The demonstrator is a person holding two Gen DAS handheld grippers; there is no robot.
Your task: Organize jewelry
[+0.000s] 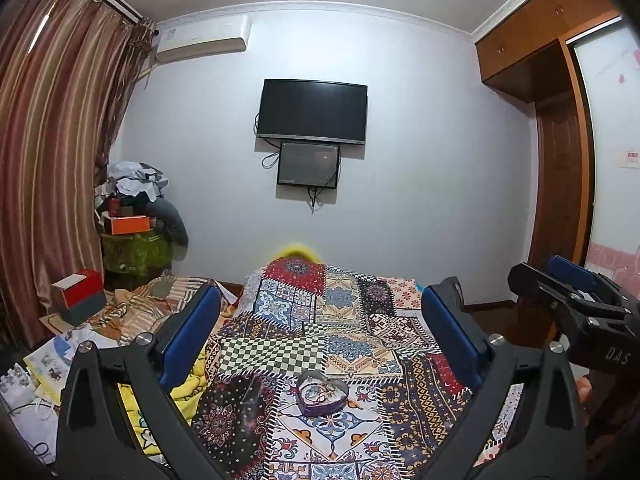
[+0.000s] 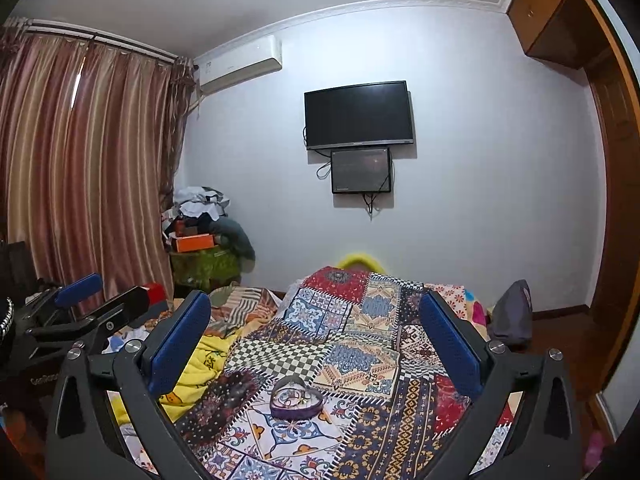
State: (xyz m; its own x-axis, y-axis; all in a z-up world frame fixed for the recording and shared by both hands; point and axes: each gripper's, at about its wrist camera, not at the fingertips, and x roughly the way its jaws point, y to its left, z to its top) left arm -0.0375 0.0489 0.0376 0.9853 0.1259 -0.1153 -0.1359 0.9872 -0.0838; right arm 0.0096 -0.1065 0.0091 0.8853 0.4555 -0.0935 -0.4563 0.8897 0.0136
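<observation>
A purple heart-shaped jewelry box [image 1: 322, 397] lies open on the patchwork blanket [image 1: 340, 320], with tangled chains and small pieces inside. It also shows in the right wrist view [image 2: 295, 399]. My left gripper [image 1: 320, 332] is open and empty, held above and short of the box. My right gripper [image 2: 316, 334] is open and empty too, at a similar height. Each gripper shows in the other's view: the right one at the right edge [image 1: 576, 300], the left one at the left edge [image 2: 88, 304].
The blanket [image 2: 360, 340] covers a bed. A yellow quilt [image 2: 200, 364] lies to its left. A red and grey box [image 1: 80, 296], papers and clutter sit at the far left. A TV [image 1: 312, 111] hangs on the far wall. A wardrobe [image 1: 560, 120] stands at the right.
</observation>
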